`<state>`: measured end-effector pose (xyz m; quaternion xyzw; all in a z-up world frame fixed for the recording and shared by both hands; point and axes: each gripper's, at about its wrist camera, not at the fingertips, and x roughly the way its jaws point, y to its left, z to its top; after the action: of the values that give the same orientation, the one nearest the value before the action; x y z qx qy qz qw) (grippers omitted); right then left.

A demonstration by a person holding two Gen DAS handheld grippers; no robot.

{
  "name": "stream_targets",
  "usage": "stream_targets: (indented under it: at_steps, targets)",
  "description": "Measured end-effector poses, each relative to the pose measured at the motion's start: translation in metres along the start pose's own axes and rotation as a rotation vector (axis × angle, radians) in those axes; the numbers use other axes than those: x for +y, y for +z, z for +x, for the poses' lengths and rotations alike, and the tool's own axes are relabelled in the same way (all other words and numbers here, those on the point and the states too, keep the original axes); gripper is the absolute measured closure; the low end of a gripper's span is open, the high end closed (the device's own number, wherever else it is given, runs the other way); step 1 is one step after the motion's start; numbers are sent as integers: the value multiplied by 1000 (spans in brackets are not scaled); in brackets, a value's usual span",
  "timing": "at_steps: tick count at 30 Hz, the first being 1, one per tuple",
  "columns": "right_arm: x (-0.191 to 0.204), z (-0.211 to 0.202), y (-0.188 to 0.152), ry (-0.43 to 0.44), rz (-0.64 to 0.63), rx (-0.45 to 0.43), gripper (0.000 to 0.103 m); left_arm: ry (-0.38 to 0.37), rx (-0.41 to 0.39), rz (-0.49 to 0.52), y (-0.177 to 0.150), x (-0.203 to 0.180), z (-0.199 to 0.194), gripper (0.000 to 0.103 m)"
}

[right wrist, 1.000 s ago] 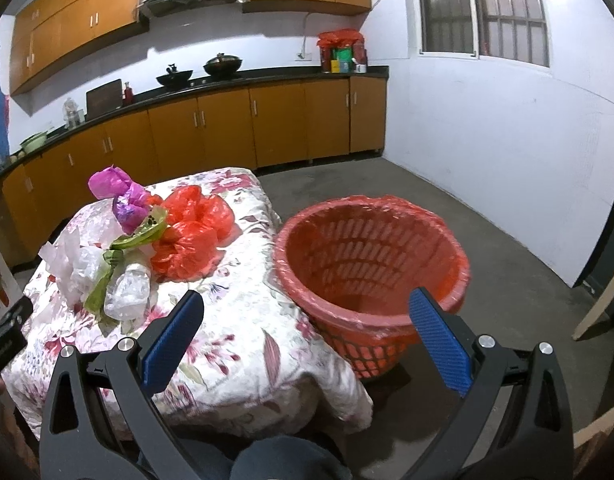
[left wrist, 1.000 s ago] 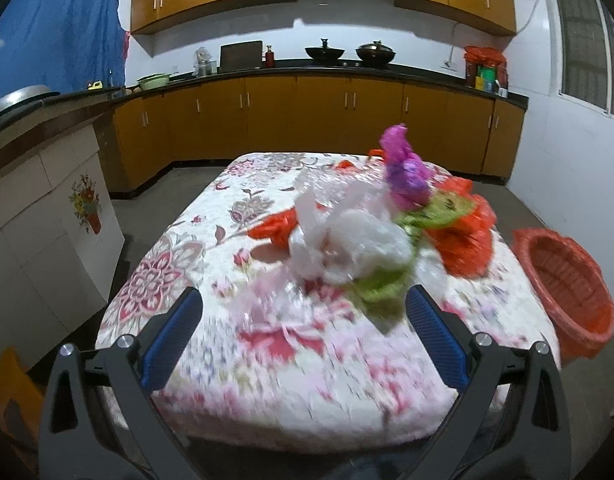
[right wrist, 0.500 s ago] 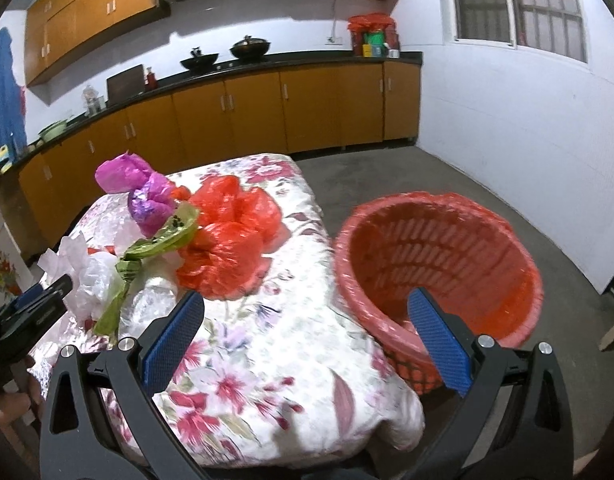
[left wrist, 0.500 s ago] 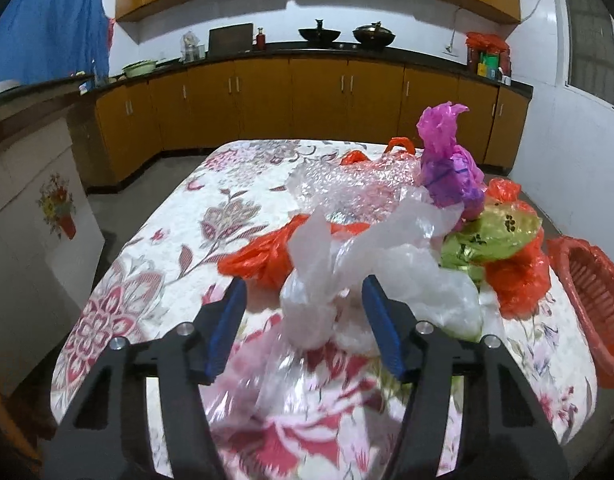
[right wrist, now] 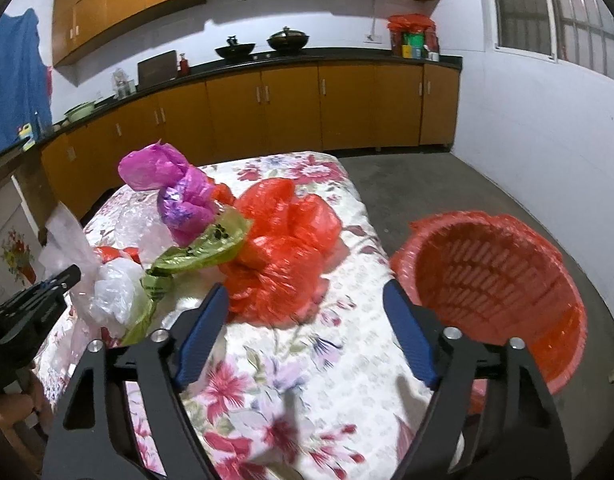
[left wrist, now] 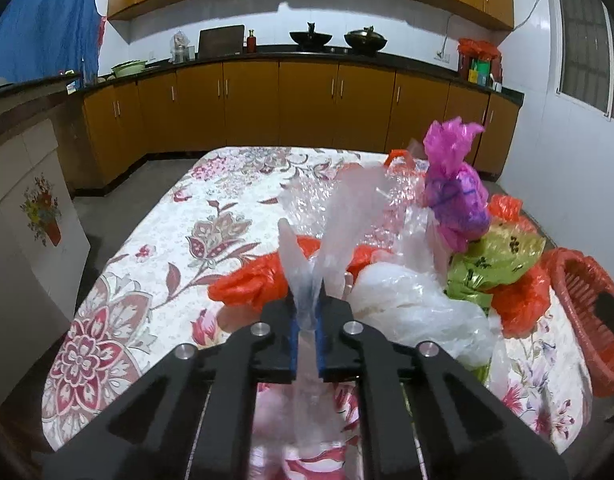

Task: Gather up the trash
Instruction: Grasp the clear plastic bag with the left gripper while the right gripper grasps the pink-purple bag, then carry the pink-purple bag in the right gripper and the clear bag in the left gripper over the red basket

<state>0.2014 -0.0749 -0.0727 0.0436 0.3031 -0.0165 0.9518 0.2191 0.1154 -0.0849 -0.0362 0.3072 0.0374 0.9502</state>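
Left gripper (left wrist: 307, 322) jaws had just closed on the clear bag (left wrist: 339, 232); right gripper (right wrist: 307, 320) jaws, half-closing and empty, sat just short of the red bag (right wrist: 283, 252), basket (right wrist: 503, 288) to its right.

A white tablecloth (left wrist: 155, 248) printed with red and pink flowers fills the centre. On it lie a clear, whitish plastic bag (left wrist: 339, 220), orange-red bags (right wrist: 283, 248), a magenta and purple bag (left wrist: 455, 196) and an olive-green bag (left wrist: 495, 260) with small black marks. At lower right stands an orange-red slatted basket (right wrist: 495, 280). Behind run amber-brown cabinets (left wrist: 307, 104) under a black countertop (left wrist: 347, 56); blue cloth (left wrist: 47, 20) hangs upper left.
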Motion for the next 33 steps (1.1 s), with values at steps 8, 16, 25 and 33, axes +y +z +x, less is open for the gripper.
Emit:
stream_targets:
  at_steps: [8,16,25,33]
  targets:
    - [30,22,26,103,-34,-7,36,-23,-52,-29,12,11,-26,97]
    - [58,64,54,189,-33,8,36,-33,-104,-75,37,22,-43,97]
    - [87,97,65,189,-79,22,16,-24,-121,-107,56,25,-40,96]
    - [96,120,58,155,-136,94,40,-38,-136,-129,68,25,-39,97]
